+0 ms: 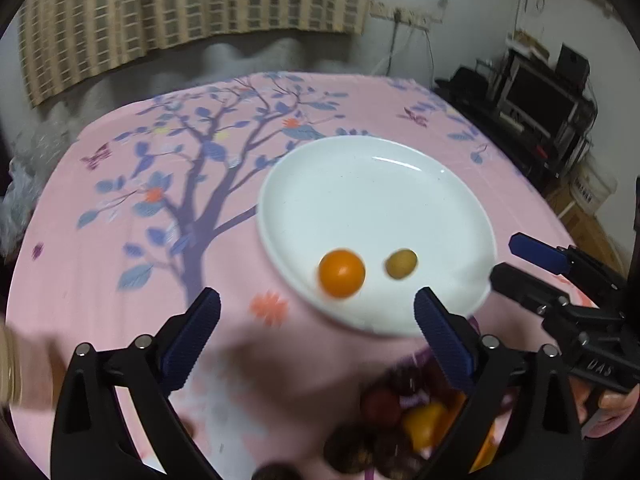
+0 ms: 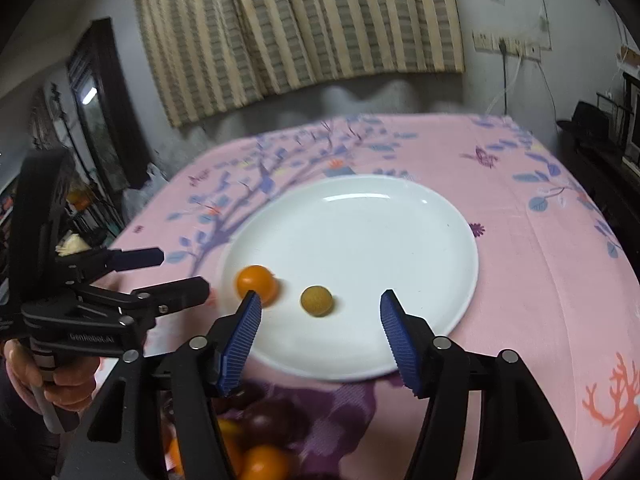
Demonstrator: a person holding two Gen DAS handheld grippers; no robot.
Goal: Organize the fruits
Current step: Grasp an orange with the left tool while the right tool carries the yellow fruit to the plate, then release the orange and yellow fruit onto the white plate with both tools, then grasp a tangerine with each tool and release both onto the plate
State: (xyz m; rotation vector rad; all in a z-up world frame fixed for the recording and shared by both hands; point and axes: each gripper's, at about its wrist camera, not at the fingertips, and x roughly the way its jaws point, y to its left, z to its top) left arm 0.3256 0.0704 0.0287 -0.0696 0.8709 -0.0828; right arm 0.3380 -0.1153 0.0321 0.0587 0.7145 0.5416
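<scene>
A white plate [image 1: 400, 184] sits on the pink floral cloth; it also shows in the right wrist view [image 2: 380, 216]. On its near side lie an orange round fruit [image 1: 341, 273] [image 2: 256, 283] and a smaller yellow-brown fruit [image 1: 401, 263] [image 2: 316, 300]. My left gripper [image 1: 316, 338] is open and empty, just in front of the plate's near rim. My right gripper [image 2: 320, 334] is open and empty, its fingers over the plate's near edge; it shows from the side in the left wrist view [image 1: 508, 258]. A blurred pile of dark purple and orange fruits [image 1: 404, 424] [image 2: 256, 436] lies under the grippers.
The left gripper shows from the side in the right wrist view [image 2: 182, 274], held by a hand. A striped curtain [image 2: 300, 28] hangs behind the table. Dark shelves with electronics [image 1: 532, 96] stand at the right. The table edge drops off at the right [image 2: 616, 280].
</scene>
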